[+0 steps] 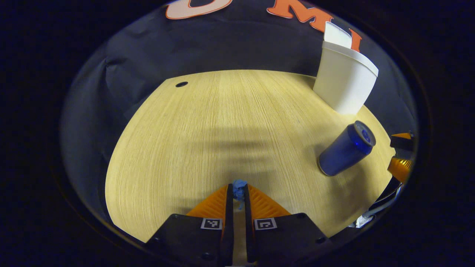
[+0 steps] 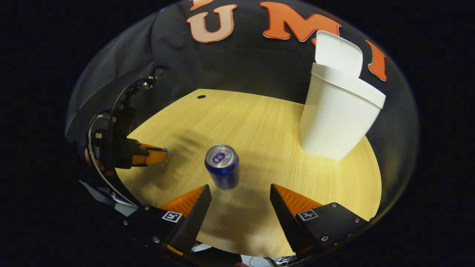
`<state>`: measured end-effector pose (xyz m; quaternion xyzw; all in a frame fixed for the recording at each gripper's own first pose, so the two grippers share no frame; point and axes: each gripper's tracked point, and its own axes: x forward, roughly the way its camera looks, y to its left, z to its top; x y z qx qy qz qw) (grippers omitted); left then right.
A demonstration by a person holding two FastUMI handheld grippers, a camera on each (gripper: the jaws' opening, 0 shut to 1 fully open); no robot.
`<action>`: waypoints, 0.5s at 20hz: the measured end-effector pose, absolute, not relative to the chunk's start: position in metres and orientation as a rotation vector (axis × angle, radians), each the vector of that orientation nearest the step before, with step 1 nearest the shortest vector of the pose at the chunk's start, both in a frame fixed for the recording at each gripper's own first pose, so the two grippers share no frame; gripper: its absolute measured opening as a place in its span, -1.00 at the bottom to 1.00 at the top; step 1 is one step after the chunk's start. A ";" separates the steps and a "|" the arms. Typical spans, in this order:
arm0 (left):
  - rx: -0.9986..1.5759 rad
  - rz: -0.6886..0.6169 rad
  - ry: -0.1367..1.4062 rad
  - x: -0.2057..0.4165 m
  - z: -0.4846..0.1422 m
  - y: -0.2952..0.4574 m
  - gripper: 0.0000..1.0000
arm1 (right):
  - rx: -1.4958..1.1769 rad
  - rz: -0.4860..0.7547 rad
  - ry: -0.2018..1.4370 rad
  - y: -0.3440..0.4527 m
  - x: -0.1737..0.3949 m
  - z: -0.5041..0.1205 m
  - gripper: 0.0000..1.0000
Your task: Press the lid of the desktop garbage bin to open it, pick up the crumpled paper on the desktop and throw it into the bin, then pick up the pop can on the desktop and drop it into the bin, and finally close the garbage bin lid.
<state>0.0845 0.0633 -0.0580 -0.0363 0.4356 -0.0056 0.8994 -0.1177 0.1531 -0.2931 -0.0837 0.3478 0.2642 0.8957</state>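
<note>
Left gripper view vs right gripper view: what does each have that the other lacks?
Left gripper view alone: a small blue wad pinched between the left gripper fingers, likely the crumpled paper.

Right gripper view alone: the can's silver top with its pull tab, and the right gripper wide open just short of it.

Both: the blue pop can upright, the white bin with its lid raised, and the wooden desktop.

Left claw (image 1: 239,193) pinched, right claw (image 2: 240,194) agape
</note>
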 end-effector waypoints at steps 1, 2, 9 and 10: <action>-0.077 0.000 0.884 0.097 -0.030 0.066 -0.65 | -0.188 0.565 0.718 0.155 -0.115 -0.295 0.93; -0.078 0.013 0.862 0.110 0.000 0.069 -0.65 | -0.199 0.584 0.716 0.159 -0.112 -0.296 0.93; -0.080 0.064 0.737 0.204 0.218 0.084 -0.65 | -0.282 0.681 0.714 0.178 -0.095 -0.315 0.93; -0.080 0.067 0.726 0.219 0.249 0.085 -0.65 | -0.291 0.693 0.715 0.181 -0.093 -0.317 0.93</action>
